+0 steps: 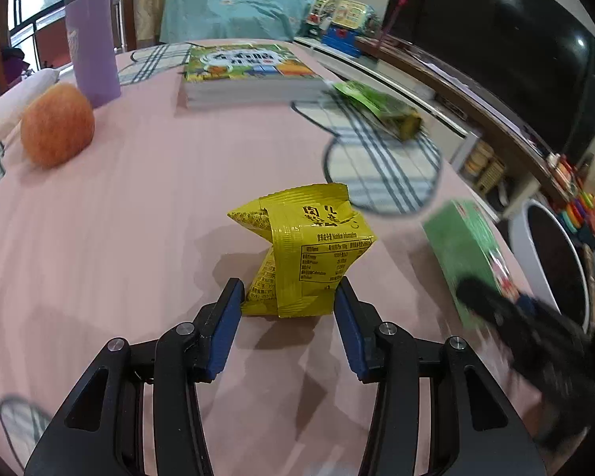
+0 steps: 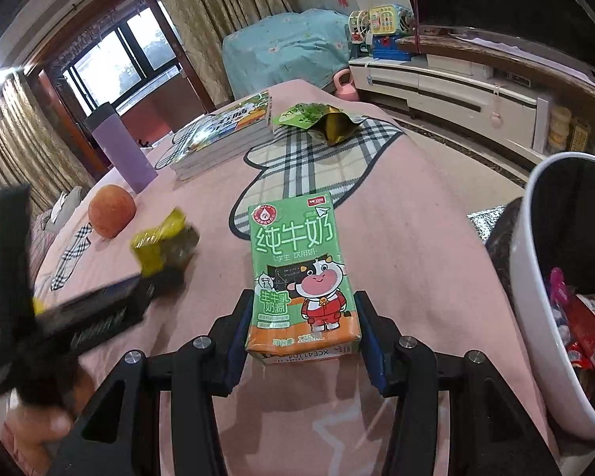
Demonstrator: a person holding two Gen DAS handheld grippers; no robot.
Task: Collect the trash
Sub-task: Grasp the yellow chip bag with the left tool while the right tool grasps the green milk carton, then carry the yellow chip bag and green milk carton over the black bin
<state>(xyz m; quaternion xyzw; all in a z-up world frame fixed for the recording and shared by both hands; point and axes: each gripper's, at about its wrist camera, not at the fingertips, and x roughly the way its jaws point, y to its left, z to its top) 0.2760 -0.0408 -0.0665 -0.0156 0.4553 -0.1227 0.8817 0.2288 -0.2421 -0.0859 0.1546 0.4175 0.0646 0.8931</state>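
My left gripper [image 1: 287,297] is shut on a crumpled yellow snack wrapper [image 1: 309,246], with both blue pads against its lower end, just above the pink tablecloth [image 1: 139,218]. In the right wrist view that wrapper [image 2: 158,246] and the left gripper [image 2: 150,277] are blurred at the left. My right gripper [image 2: 303,317] is shut on a small green milk carton [image 2: 297,261], held upright by its lower sides; the same carton [image 1: 464,250] shows blurred at the right of the left wrist view. An opened green wrapper [image 2: 317,119] lies at the far side of the table.
A white bin [image 2: 543,277] with trash inside stands just off the table's right edge. On the table are an apple [image 1: 57,125], a purple flask [image 1: 91,39] and a stack of books [image 1: 250,75]. A TV stand runs along the far right.
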